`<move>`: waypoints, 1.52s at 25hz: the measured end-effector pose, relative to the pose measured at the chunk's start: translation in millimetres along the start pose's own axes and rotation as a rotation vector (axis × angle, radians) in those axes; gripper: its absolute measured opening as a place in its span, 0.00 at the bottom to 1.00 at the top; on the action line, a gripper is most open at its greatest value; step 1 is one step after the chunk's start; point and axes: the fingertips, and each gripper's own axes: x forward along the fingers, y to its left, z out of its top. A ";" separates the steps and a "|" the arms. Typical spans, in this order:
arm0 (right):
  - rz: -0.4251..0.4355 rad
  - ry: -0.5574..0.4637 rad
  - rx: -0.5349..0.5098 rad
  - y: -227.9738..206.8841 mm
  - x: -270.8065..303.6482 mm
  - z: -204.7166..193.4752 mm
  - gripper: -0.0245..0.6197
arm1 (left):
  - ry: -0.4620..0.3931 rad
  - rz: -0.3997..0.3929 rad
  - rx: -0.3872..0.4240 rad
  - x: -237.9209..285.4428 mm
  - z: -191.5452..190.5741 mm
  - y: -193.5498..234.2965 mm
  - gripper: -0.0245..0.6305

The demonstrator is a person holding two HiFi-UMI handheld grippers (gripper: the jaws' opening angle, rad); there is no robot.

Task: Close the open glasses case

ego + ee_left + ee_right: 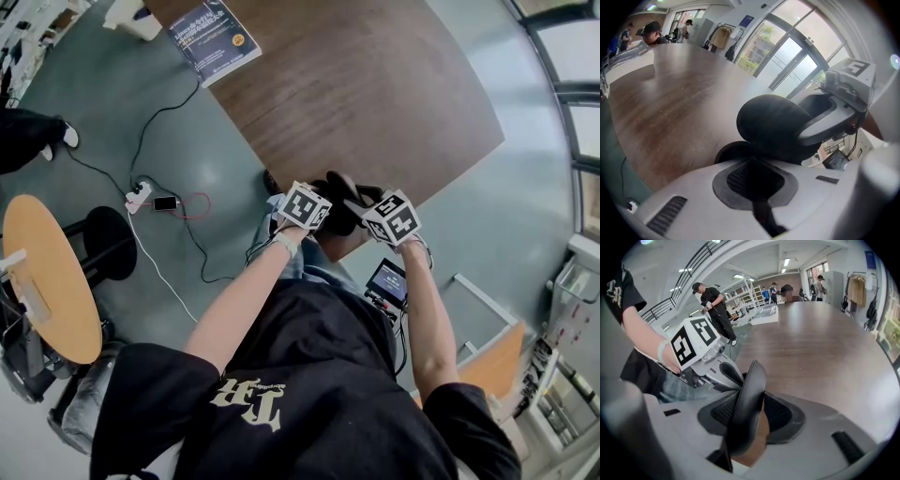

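The person's bare forearms reach forward to 12 o'clock in the head view. The left gripper (319, 214) and right gripper (373, 214) meet there, close together at the near edge of the table (356, 84). The black case (342, 197) sits between them, over that edge.

In the left gripper view the tongs are pressed onto the dark lower part of the case (776, 124). Its rounded shell rises just beyond them, with the right gripper at 2 o'clock. In the right gripper view the tongs pinch a thin black flap of the case (747, 408), seen edge-on and nearly upright, with brown showing beside it.

Farther off, a booklet (214, 37) lies on the table's far corner at 11 o'clock. On the floor at 10 o'clock are a power strip (139, 195) and a phone (166, 202). A round orange table (47, 272) stands at 9 o'clock.
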 end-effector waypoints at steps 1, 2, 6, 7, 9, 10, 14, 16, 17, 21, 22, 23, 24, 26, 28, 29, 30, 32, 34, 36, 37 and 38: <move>-0.001 -0.006 0.002 3.2 -1.2 0.2 0.28 | -0.004 -0.002 -0.006 -0.7 -0.4 -0.1 0.05; -0.002 -0.012 0.004 6.2 -2.1 0.3 0.28 | -0.010 -0.005 -0.011 -1.6 -1.1 0.0 0.05; 0.000 -0.034 0.013 16.5 -6.7 -0.4 0.28 | -0.026 -0.011 -0.017 -2.4 -1.9 -0.8 0.05; -0.003 -0.037 0.012 18.5 -8.2 -1.1 0.28 | -0.028 -0.012 -0.014 -1.7 -1.5 -1.8 0.05; -0.012 -0.042 0.012 22.2 -11.1 -3.3 0.28 | -0.033 -0.015 -0.011 -0.1 -1.1 -4.3 0.05; -0.016 -0.044 0.015 24.0 -12.2 -4.6 0.28 | -0.036 -0.016 -0.010 0.5 -1.3 -5.3 0.05; -0.033 -0.051 0.027 29.1 -16.1 -9.3 0.29 | -0.045 -0.010 -0.009 1.6 -2.4 -7.2 0.05; -0.044 -0.058 0.033 30.1 -20.4 -9.8 0.29 | -0.047 -0.003 -0.002 2.3 -1.9 -7.6 0.05; -0.046 -0.062 0.037 30.9 -22.6 -10.0 0.29 | -0.046 0.001 0.002 2.6 -1.9 -7.5 0.05; -0.019 -0.072 0.052 39.1 -26.7 -11.7 0.29 | -0.037 0.010 0.005 2.7 -3.2 -6.6 0.05; -0.010 -0.073 0.051 42.3 -27.6 -11.3 0.29 | -0.038 0.009 0.001 2.3 -3.4 -6.9 0.05; -0.003 -0.074 0.049 45.5 -28.2 -10.5 0.29 | -0.039 0.007 -0.004 1.8 -3.4 -7.1 0.05; 0.001 -0.075 0.046 48.3 -28.2 -9.5 0.29 | -0.042 0.005 -0.010 1.3 -3.3 -7.1 0.05; -0.001 -0.078 0.040 51.2 -26.5 -7.4 0.29 | -0.044 0.002 -0.022 0.9 -2.9 -5.9 0.05; -0.006 -0.087 0.043 51.7 -24.2 -6.5 0.29 | -0.046 -0.004 -0.028 1.0 -2.7 -4.6 0.05; -0.009 -0.092 0.047 52.0 -23.4 -6.7 0.29 | -0.053 -0.011 -0.032 0.9 -2.8 -4.6 0.05; -0.013 -0.096 0.052 52.1 -22.7 -7.1 0.29 | -0.065 -0.022 -0.039 0.6 -2.8 -5.1 0.05; -0.026 -0.101 0.055 51.4 -20.9 -8.1 0.29 | -0.099 -0.050 -0.058 -0.8 -1.4 -6.5 0.05; -0.041 -0.103 0.045 49.5 -17.7 -7.2 0.29 | -0.135 -0.067 -0.068 -2.7 2.0 -5.5 0.05; -0.049 -0.110 0.030 47.3 -11.0 -4.6 0.29 | -0.168 -0.067 -0.068 -0.5 4.3 1.4 0.05; -0.050 -0.109 0.026 47.1 -6.5 -6.0 0.29 | -0.179 -0.063 -0.068 4.1 1.9 5.3 0.05; -0.051 -0.103 0.026 48.3 -2.1 -10.7 0.29 | -0.186 -0.062 -0.069 10.5 -3.6 6.8 0.05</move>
